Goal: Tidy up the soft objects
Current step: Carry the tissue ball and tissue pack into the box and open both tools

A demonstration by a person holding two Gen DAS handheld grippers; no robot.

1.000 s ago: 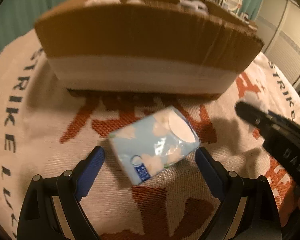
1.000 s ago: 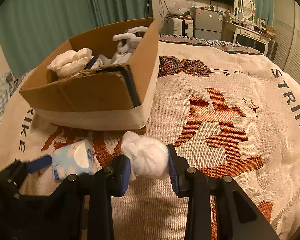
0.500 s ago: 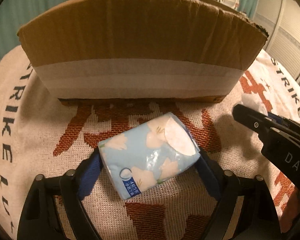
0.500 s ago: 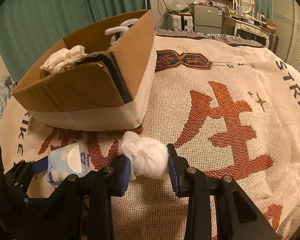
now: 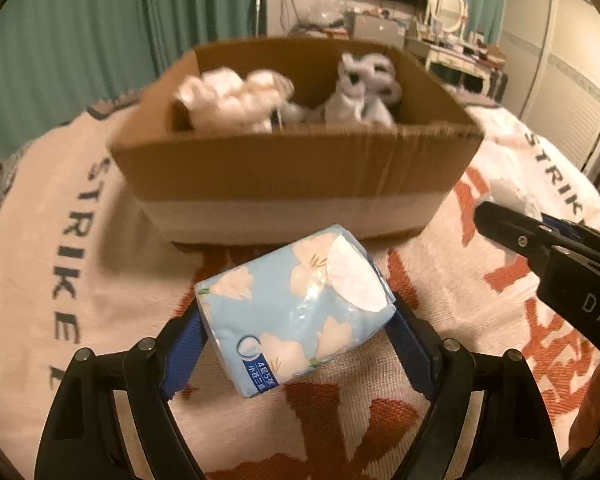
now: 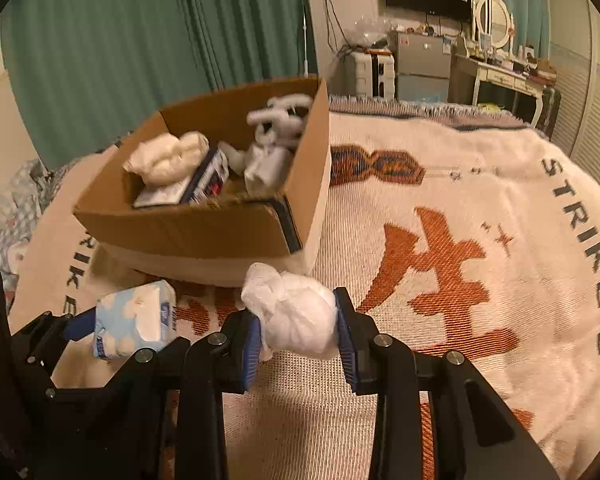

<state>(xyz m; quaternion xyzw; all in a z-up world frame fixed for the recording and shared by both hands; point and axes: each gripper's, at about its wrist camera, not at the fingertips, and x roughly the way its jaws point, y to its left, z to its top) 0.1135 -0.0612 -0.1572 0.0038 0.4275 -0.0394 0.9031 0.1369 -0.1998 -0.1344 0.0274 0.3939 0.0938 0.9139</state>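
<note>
Both pairs of jaws are clamped on something soft. The left gripper [image 5: 296, 336] has just been closing, and its blue pads now press the two ends of one pale blue tissue pack [image 5: 296, 312], printed with white flowers, lifted clear of the blanket. The right gripper [image 6: 296, 340] has its jaws set narrow around one white crumpled bundle [image 6: 292, 312], also off the surface.

Biggest in the room is the one cream blanket [image 6: 460, 320] with rust-red characters and dark lettering, spread over the whole surface. On it sits one open cardboard box [image 5: 284, 168], just beyond both grippers. Inside I count a white bunched cloth [image 6: 168, 158], a white and grey plush toy [image 6: 274, 142] and a flat packet [image 6: 202, 180] lying between them.
</note>
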